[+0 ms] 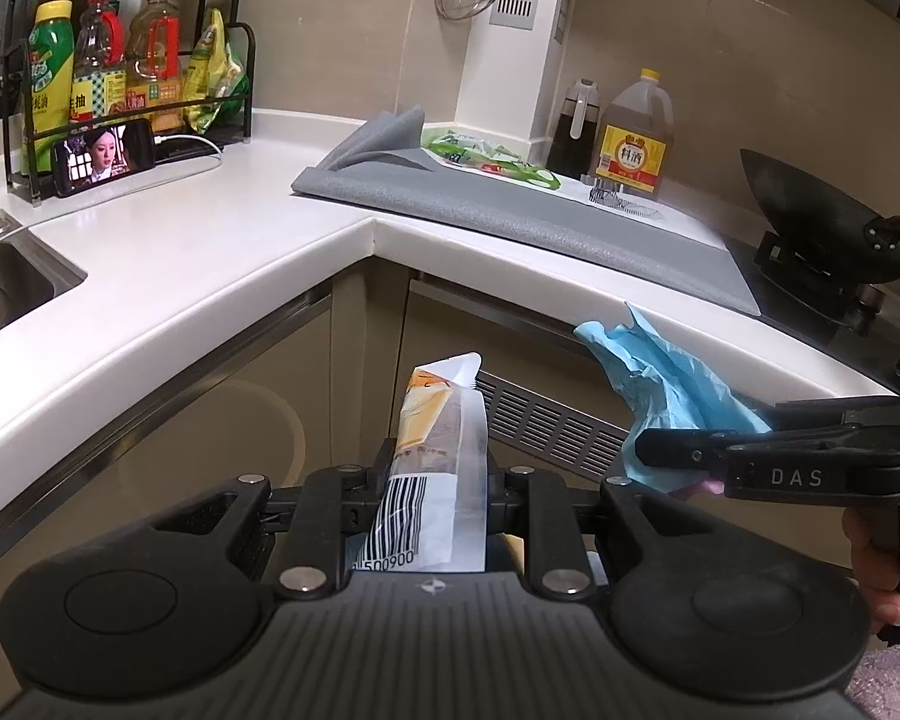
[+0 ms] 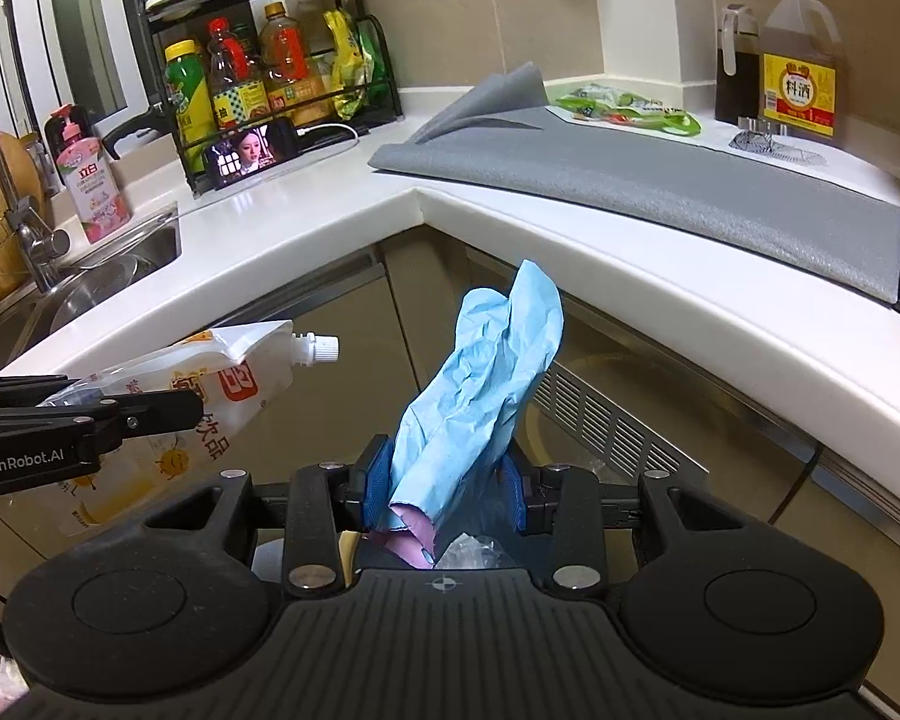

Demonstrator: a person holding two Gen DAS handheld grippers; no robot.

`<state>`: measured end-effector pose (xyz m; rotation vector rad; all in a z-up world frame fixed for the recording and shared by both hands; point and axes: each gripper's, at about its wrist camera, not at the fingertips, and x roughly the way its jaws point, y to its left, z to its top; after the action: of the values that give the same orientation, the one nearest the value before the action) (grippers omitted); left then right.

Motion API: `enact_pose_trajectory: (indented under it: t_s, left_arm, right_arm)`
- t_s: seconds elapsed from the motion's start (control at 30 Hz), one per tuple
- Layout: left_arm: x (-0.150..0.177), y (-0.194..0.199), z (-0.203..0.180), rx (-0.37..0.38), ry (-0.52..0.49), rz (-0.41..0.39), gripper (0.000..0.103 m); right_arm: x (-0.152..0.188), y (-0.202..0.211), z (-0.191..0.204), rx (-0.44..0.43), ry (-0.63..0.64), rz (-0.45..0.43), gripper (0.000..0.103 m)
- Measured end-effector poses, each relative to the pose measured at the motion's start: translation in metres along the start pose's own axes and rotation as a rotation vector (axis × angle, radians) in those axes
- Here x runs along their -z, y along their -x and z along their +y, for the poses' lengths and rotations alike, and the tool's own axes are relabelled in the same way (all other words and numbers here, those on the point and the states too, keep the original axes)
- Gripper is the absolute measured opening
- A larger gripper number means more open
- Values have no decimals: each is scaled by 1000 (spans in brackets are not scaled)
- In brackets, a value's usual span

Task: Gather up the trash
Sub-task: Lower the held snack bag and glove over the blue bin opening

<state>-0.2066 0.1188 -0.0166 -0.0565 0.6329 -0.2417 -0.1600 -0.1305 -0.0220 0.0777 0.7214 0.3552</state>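
While both tongs are full, left tongs (image 1: 435, 480) clamping a drink pouch (image 1: 435, 468), right tongs (image 2: 444, 489) a blue paper wad (image 2: 480, 390), both upright below the counter (image 2: 660, 276); no bin visible.

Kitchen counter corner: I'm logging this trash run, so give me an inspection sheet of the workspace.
Surface: white countertop, L-shaped, with a grey mat on its right stretch.
Job's things: spouted drink pouch and crumpled blue paper, both held in the air below the counter edge.
Clutter: green wrapper on the mat; cooking wine jug; bottle rack; pink soap bottle.
Grippers: left gripper shut on the pouch; right gripper shut on the paper.
Cables: white cable plugged into the phone, which is playing video.
Surroundings: sink, wok on the stove, cabinet vent grille.
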Motion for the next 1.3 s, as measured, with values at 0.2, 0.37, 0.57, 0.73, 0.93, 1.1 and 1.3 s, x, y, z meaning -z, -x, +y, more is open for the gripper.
enact_pose_trajectory:
  t_s: [0.2, 0.37, 0.57, 0.73, 0.93, 1.1, 1.3]
  left_arm:
    - [0, -4, 1, 1, 10, 18, 25]
    - [0, -10, 5, 2, 31, 38, 25]
    - [-1, -15, 12, -5, 58, 52, 25]
    - [-2, -26, 20, -11, 87, 75, 25]
    - [-4, -48, 25, -11, 116, 118, 25]
    - [-4, -76, 29, 0, 148, 187, 25]
    - [3, -115, 36, 11, 188, 293, 25]
  right_arm:
    - [1, -5, 0, 3, -8, 22, 40]
    - [1, -11, -1, 7, -19, 43, 40]
    - [1, -18, -2, 9, -17, 64, 40]
    - [-1, -26, -5, 18, -11, 74, 41]
    - [-4, -45, -8, 14, -16, 116, 41]
    - [-3, -70, -11, 1, -17, 174, 41]
    - [-1, -103, -17, -5, -35, 251, 41]
